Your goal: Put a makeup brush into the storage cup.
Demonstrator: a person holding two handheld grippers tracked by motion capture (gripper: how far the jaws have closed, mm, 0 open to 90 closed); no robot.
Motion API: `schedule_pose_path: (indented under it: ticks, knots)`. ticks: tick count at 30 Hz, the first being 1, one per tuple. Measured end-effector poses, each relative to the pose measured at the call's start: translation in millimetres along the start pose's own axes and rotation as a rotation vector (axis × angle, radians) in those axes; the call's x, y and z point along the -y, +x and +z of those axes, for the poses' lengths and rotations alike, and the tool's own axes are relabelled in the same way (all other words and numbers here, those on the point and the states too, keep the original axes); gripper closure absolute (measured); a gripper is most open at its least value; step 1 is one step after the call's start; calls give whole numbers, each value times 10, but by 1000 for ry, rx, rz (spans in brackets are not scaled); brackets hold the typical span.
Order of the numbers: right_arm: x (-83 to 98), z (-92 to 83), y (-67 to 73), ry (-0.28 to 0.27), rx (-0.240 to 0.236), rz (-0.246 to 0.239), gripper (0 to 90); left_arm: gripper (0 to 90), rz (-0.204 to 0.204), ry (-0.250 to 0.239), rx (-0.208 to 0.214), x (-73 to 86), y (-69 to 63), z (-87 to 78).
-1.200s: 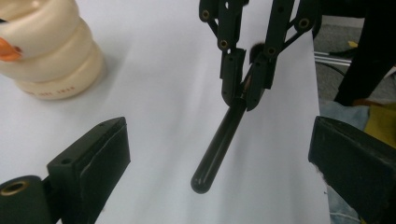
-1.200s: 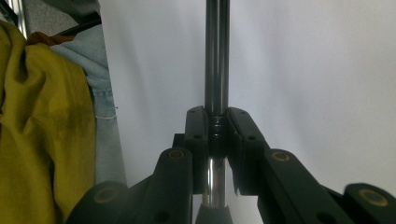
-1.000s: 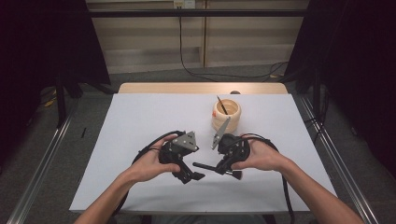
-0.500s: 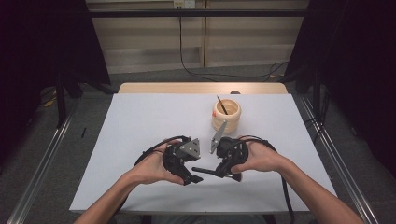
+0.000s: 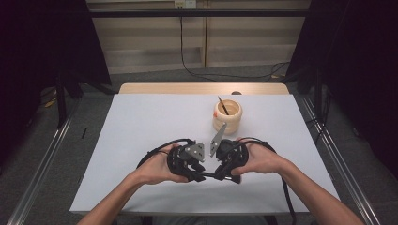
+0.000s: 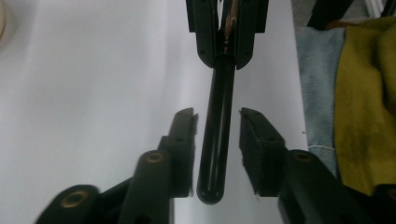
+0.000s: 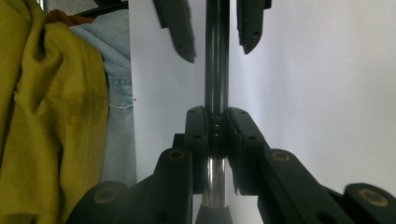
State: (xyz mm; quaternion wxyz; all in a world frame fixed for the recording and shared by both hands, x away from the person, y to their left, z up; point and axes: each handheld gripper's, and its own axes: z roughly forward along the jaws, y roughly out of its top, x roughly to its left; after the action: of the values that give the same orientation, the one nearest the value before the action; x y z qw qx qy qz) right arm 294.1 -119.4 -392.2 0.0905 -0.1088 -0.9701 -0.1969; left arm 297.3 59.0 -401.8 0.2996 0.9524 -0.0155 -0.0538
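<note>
Right hand-held gripper (image 7: 216,135) clamps one black pen (image 6: 215,126); left hand-held gripper (image 6: 217,122) open around it.

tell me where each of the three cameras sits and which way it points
High view: above the person's side, facing forward and down on the white table; both forearms, left gripper and right gripper show.
Left gripper view: rides the left gripper, looking along its open jaws at the slim black glossy rod.
Right gripper view: rides the right gripper, clamped on that rod.
Both gripper views share the rod and the opposite gripper.
</note>
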Motion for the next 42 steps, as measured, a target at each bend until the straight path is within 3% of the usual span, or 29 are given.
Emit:
schedule_pose_path:
  ticks: [5, 18, 22, 32, 33, 38, 42]
  knots:
    - [-9, 7, 12, 3, -7, -12, 790, 722, -12, -17, 22, -14, 11, 3]
    - [-2, 5, 33, -1, -18, -35, 790, 783, -4, 4, 75, -31, 33, 76]
    - [-1, 9, 31, -4, -27, -41, 790, 791, -20, 2, 96, -17, 26, 68]
    - [10, 7, 8, -34, -24, -50, 779, 795, -35, -7, 106, 3, 59, 48]
    - [13, 2, -1, -42, -21, -51, 765, 795, -35, -9, 91, 1, 60, 49]
    - [28, -3, 5, -45, -43, -39, 664, 795, -34, -7, 97, 11, 67, 65]
    - [47, -10, -1, -77, -31, -27, 558, 795, -50, -16, 89, 31, 76, 71]
